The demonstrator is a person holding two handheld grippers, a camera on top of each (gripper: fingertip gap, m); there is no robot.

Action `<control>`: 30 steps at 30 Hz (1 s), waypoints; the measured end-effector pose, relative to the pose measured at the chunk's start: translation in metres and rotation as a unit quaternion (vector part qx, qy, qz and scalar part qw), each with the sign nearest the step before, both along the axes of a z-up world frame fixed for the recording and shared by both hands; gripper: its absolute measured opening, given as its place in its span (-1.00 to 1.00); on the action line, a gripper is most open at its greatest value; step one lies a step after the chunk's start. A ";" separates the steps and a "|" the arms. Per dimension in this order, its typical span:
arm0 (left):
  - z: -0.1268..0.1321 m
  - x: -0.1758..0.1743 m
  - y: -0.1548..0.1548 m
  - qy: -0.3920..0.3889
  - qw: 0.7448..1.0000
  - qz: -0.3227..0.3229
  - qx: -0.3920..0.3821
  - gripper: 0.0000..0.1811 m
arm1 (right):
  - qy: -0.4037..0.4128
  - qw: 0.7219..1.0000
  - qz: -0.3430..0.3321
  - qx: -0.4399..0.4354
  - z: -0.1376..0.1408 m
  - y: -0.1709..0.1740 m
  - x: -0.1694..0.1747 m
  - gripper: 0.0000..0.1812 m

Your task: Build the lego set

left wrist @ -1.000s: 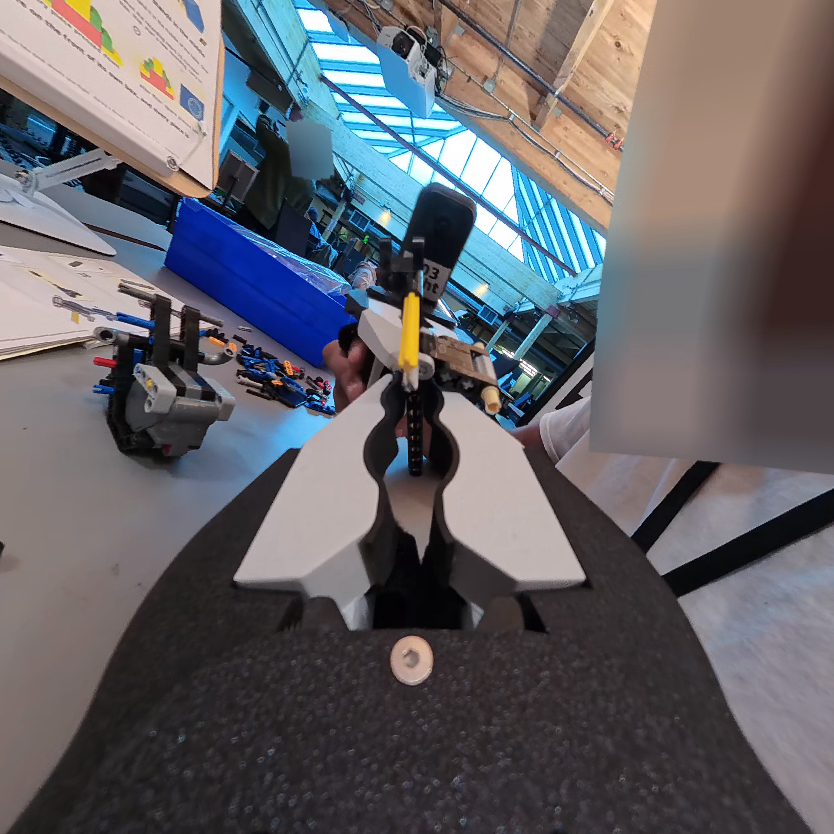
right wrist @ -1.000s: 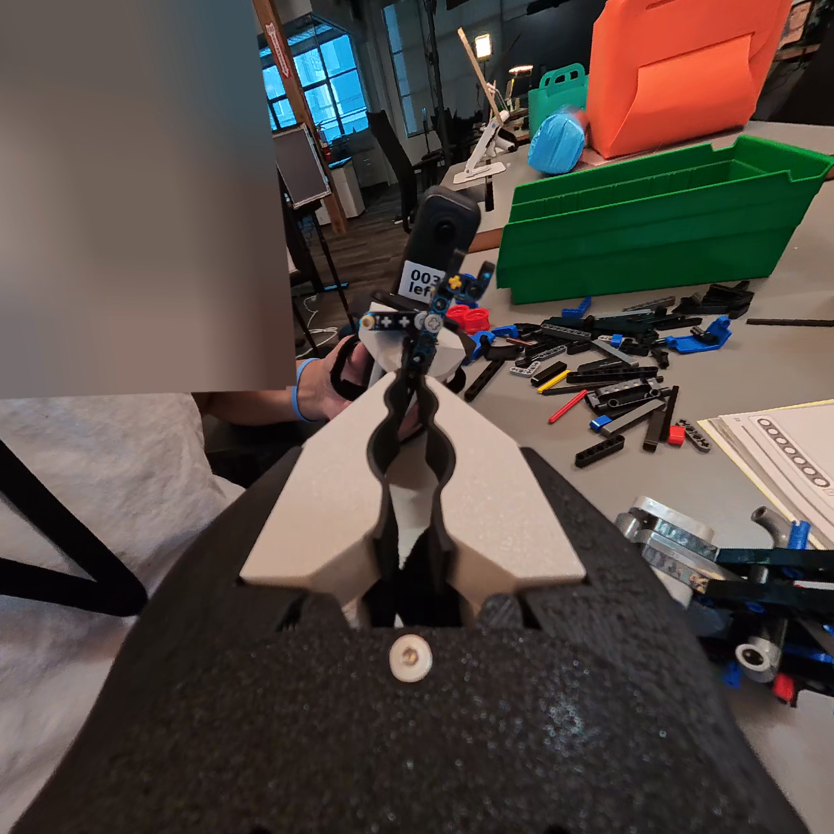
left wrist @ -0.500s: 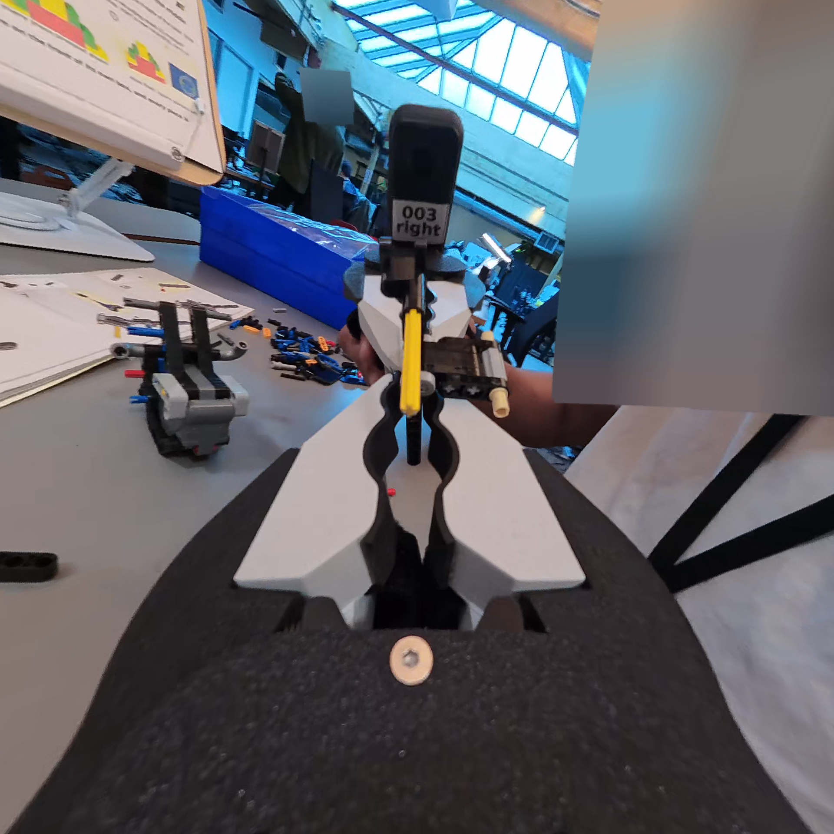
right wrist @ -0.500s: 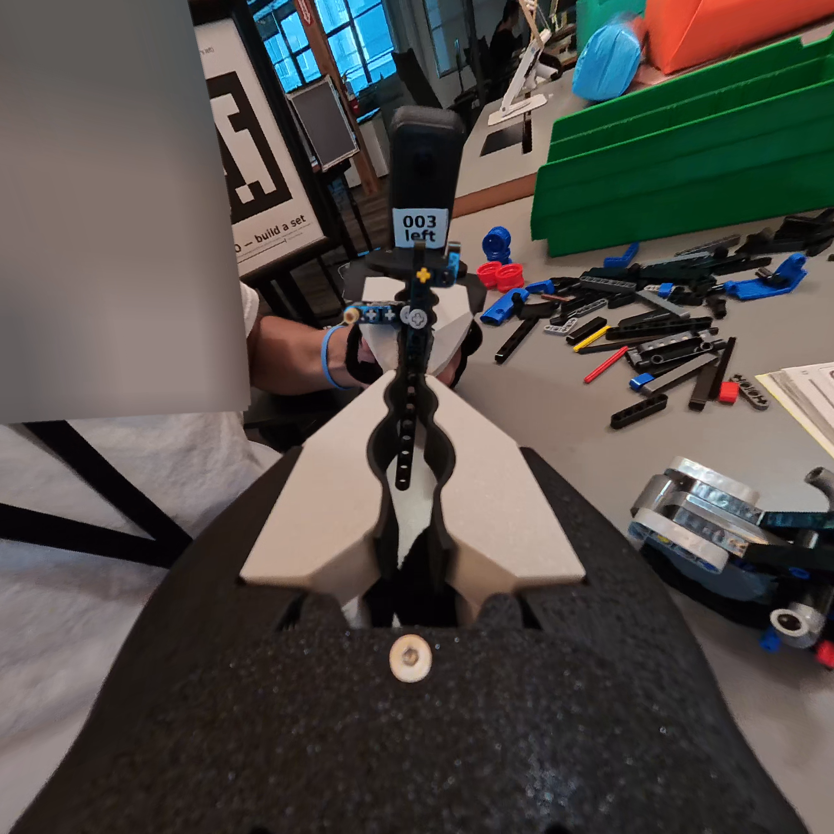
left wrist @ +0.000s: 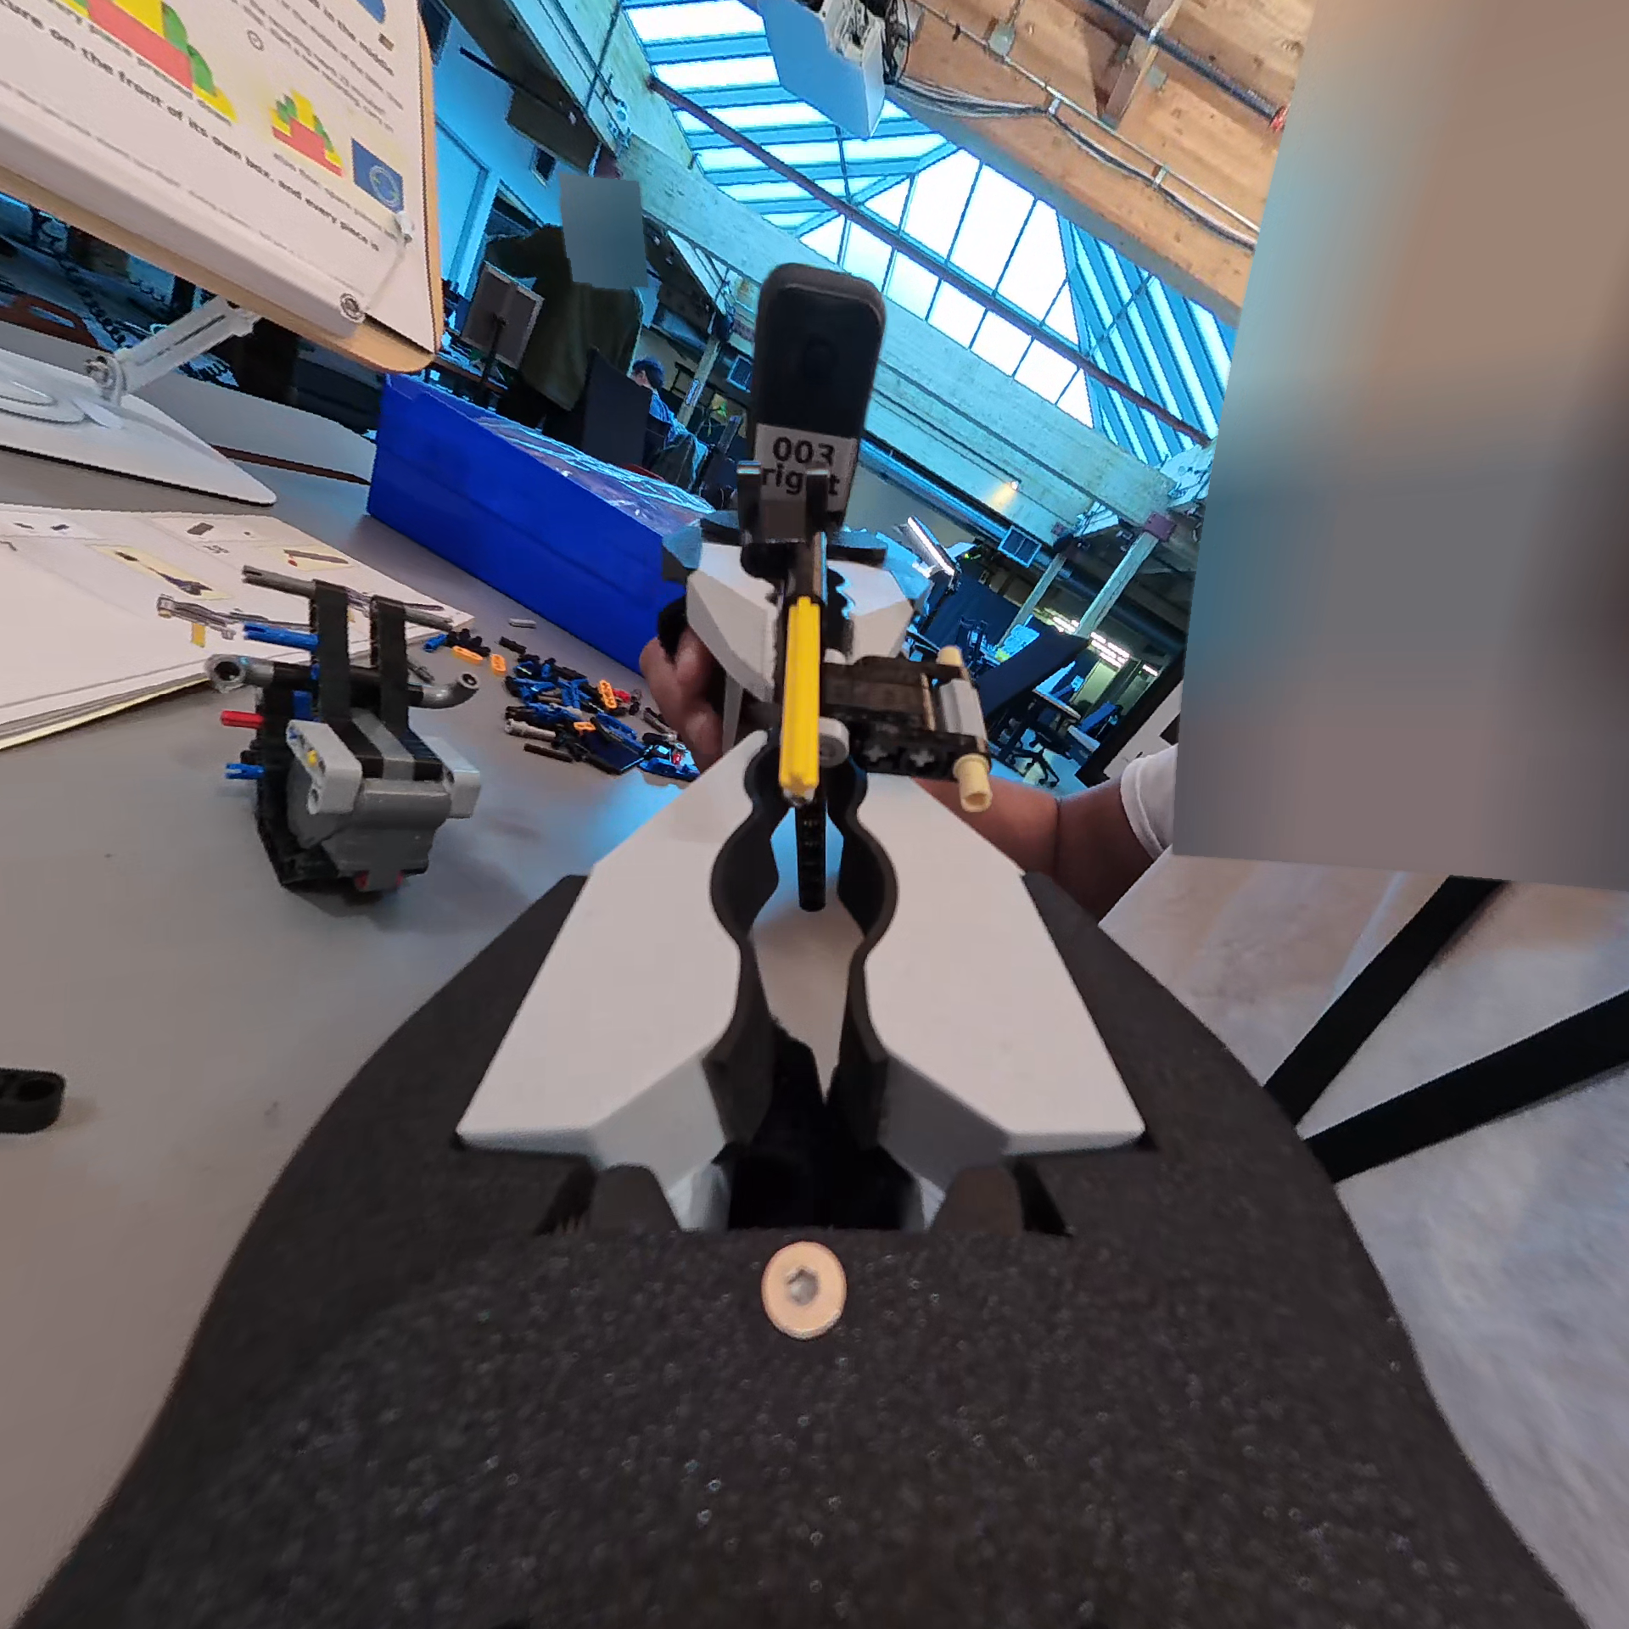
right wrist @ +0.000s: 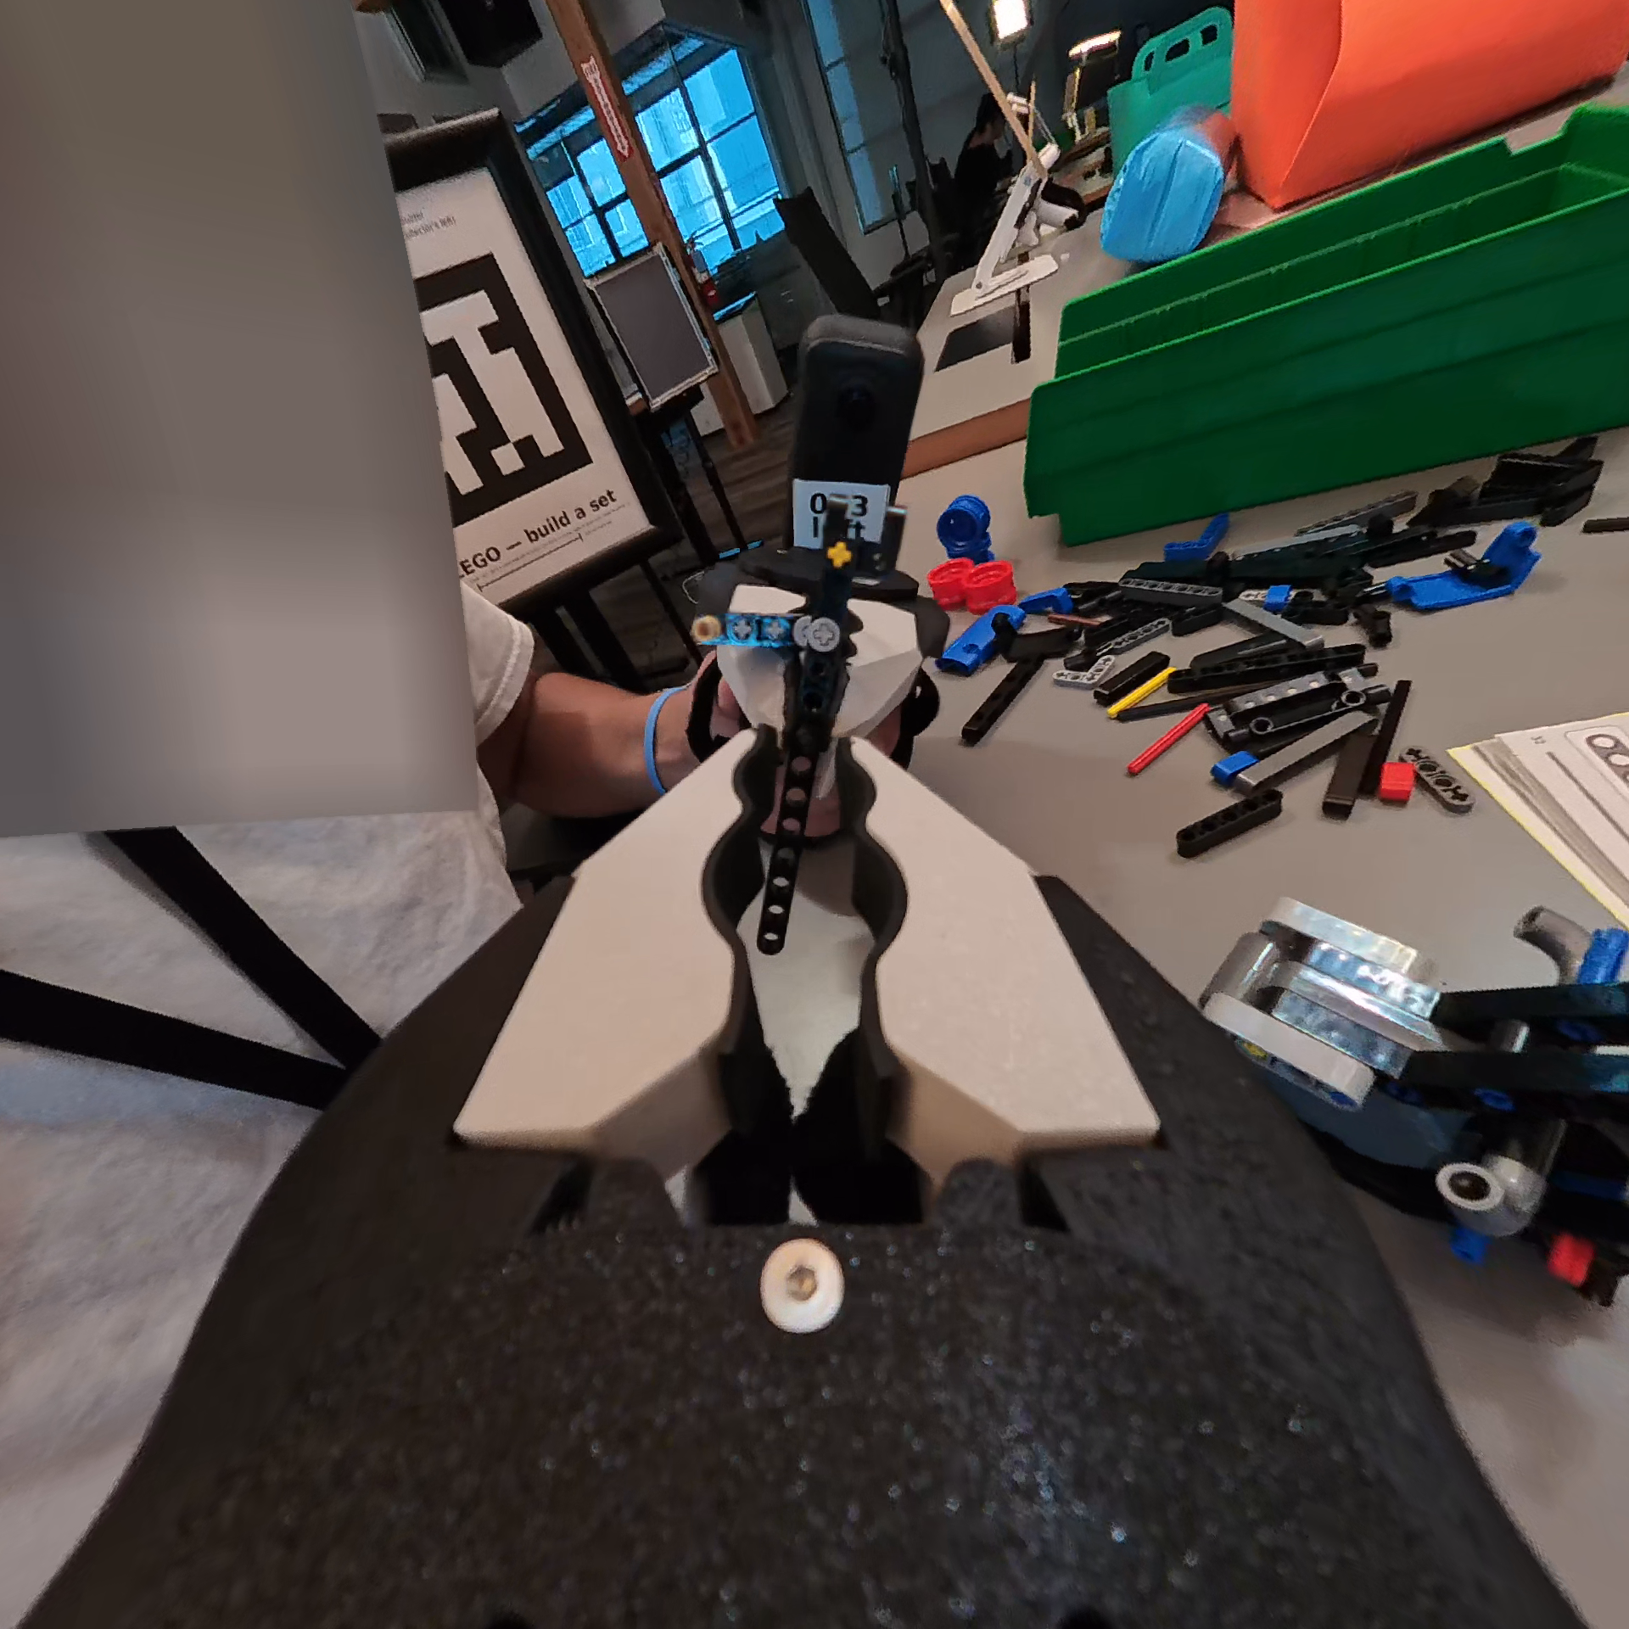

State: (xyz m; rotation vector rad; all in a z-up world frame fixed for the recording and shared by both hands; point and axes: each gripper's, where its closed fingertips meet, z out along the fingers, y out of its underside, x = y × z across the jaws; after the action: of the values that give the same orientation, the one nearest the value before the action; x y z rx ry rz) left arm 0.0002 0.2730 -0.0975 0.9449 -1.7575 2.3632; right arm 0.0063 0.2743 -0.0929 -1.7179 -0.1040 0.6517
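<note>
Grey table [right wrist: 1014, 811] in a big workshop w/ skylights overhead; we hold both grippers up off its near edge, facing each other, a small lego assembly caught between them.

Left gripper [left wrist: 807, 776]: fingers nearly together, clamped on the long black holed beam [left wrist: 809, 851], which stands about upright in the left wrist view. On that same assembly we see a yellow rod [left wrist: 799, 701] running along the beam, plus a black block w/ a tan pin [left wrist: 908, 716] sticking out to the side.

Right gripper [right wrist: 798, 749]: fingers narrow too, pinching the same beam [right wrist: 791, 811]; in the right wrist view it tilts a bit, w/ a short blue cross-piece [right wrist: 758, 629] near the far end. Exactly where its tips bite we can't tell.

Elsewhere on the table:
- half-built grey & black model [left wrist: 353, 749], just beside the open instruction booklet [left wrist: 97, 608]
- blue bin [left wrist: 520, 529] behind it, small blue/black bits [left wrist: 573, 714] scattered in front
- loose black, blue, red & yellow pieces [right wrist: 1278, 652] spread before a green bin [right wrist: 1340, 353]
- one stray black piece [left wrist: 26, 1097] at the left wrist view's left edge
</note>
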 end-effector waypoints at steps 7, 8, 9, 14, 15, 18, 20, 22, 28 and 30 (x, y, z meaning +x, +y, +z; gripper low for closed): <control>-0.001 -0.001 -0.003 -0.001 1.000 -0.004 0.007 -0.94 | -0.011 1.000 0.010 -0.010 -0.006 0.002 -0.006 -0.96; -0.001 -0.001 -0.002 -0.001 1.000 -0.004 0.006 -0.94 | -0.011 1.000 0.009 -0.011 -0.006 0.002 -0.007 -0.97; -0.001 -0.001 -0.002 0.000 1.000 -0.006 0.006 -0.94 | -0.007 1.000 0.012 -0.013 -0.006 0.001 -0.007 -0.97; -0.001 -0.001 -0.002 0.001 1.000 -0.008 0.005 -0.94 | 0.002 1.000 0.017 -0.011 -0.005 0.001 -0.008 -0.93; -0.001 -0.002 -0.003 0.000 1.000 -0.008 0.005 -0.94 | 0.009 1.000 0.020 -0.013 -0.004 0.001 -0.009 -0.92; -0.002 -0.002 -0.004 0.000 1.000 -0.010 0.008 -0.94 | 0.006 1.000 0.016 -0.005 -0.003 0.001 -0.008 -0.94; -0.002 -0.002 -0.004 0.001 1.000 -0.010 0.008 -0.94 | 0.012 1.000 0.017 -0.007 -0.002 0.000 -0.007 -0.94; -0.002 -0.002 -0.004 0.001 1.000 -0.010 0.010 -0.94 | 0.009 1.000 0.015 -0.013 -0.004 0.000 -0.007 -0.96; -0.004 0.000 -0.005 0.003 1.000 -0.005 0.019 -0.94 | -0.013 1.000 0.004 -0.024 -0.007 0.000 -0.006 -0.97; -0.006 -0.002 -0.008 0.001 1.000 -0.009 0.029 -0.94 | -0.021 0.999 0.009 -0.034 -0.011 0.001 -0.010 -0.97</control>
State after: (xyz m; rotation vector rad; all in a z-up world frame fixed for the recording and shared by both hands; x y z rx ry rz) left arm -0.0015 0.2654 -0.1033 0.9351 -1.8339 2.3116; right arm -0.0034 0.2753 -0.1038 -1.7982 -0.1285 0.6385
